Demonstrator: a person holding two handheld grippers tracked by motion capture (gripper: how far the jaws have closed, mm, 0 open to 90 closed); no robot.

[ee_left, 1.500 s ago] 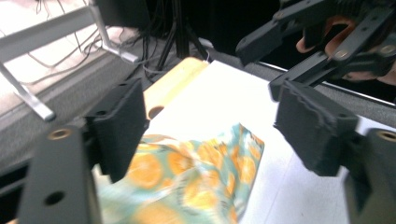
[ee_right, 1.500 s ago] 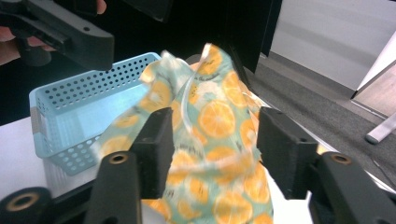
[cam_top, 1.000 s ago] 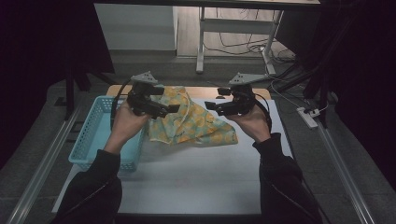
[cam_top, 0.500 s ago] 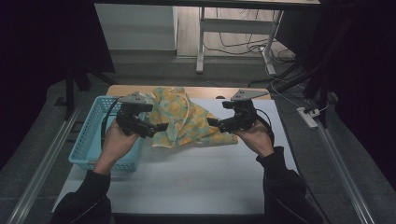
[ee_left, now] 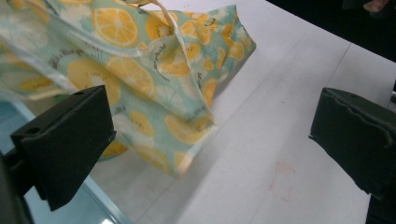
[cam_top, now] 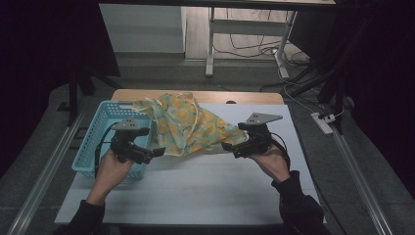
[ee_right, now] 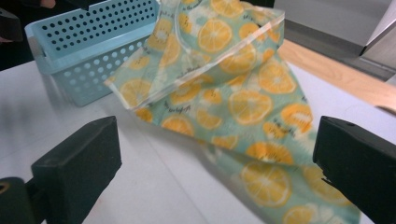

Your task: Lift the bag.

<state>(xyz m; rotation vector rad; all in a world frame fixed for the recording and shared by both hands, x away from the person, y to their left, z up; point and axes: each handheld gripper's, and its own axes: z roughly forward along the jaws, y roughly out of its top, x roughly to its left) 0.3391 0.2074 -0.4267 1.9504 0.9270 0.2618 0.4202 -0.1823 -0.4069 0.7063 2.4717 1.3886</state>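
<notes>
A cloth printed with orange slices (cam_top: 188, 125) lies rumpled on the white table top (cam_top: 205, 186), its left part draped against the blue basket (cam_top: 95, 142). My left gripper (cam_top: 160, 152) hovers at the cloth's near left corner, jaws wide apart, with the cloth (ee_left: 140, 79) ahead of its left jaw and untouched. At the cloth's right corner my right gripper (cam_top: 225, 146) has just been opening its jaws. They stand wide, and the cloth (ee_right: 233, 93) lies beyond them, not pinched. A hand holds each gripper from the near side.
The perforated blue basket (ee_right: 88, 42) stands at the table's left edge. A wooden strip (cam_top: 254, 97) borders the table's far side, with table legs and cables on the floor behind. Metal rails (cam_top: 44, 166) run along both sides.
Both grippers have sunk and drawn back toward the near edge. The cloth, bunched up between them earlier, has dropped and spread out on the table. Both pairs of jaws now stand clear of it.
</notes>
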